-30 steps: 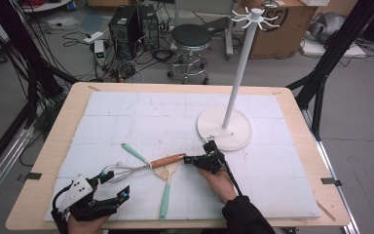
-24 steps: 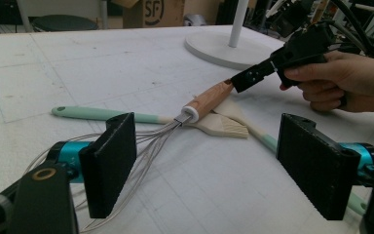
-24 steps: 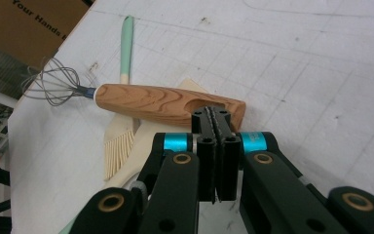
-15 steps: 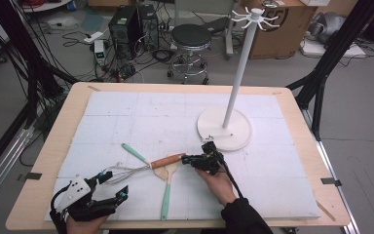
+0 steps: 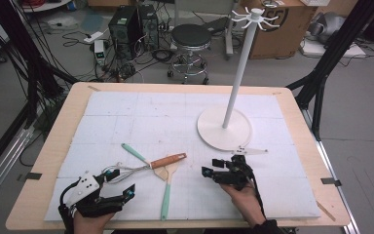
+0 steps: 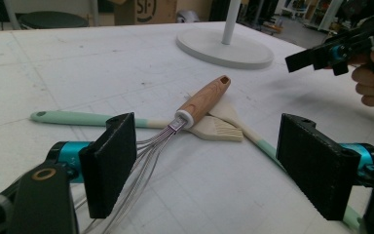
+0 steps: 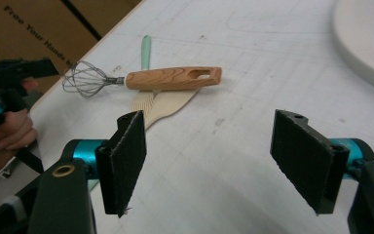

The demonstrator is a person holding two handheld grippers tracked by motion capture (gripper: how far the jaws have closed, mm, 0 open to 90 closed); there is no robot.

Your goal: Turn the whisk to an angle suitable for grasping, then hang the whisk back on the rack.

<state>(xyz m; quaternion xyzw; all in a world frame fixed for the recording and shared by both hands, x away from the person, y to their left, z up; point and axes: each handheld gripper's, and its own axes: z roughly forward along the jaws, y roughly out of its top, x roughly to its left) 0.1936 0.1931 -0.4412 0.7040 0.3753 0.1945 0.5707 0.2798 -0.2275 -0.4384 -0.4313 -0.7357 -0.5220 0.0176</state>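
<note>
While my right claw backs off toward four o'clock of the utensil pile, this is how I read the table.

Right claw: spread wide, nothing between the pads; the jaws have just been opening, and a second ago they sat at the whisk's handle end.
Left claw: spread as well, pinching nothing, with the whisk's wire loops lying between its pads but untouched.
Whisk: lying flat on the white mat, wooden handle pointing toward two o'clock, wire head toward eight o'clock near my left claw.
Spatulas: the whisk's handle rests across a pale slotted spatula with a mint handle; a second mint-handled tool runs off toward ten o'clock beneath it.
Hook stand: upright at one o'clock of the pile, well apart from the whisk, its round base just beyond my right hand.
Change: the whisk is released and has come to rest where it was.
Meaning: I judge this grasp is over; the whisk is no nearer the stand's hooks, so a fresh grip is needed.
</note>
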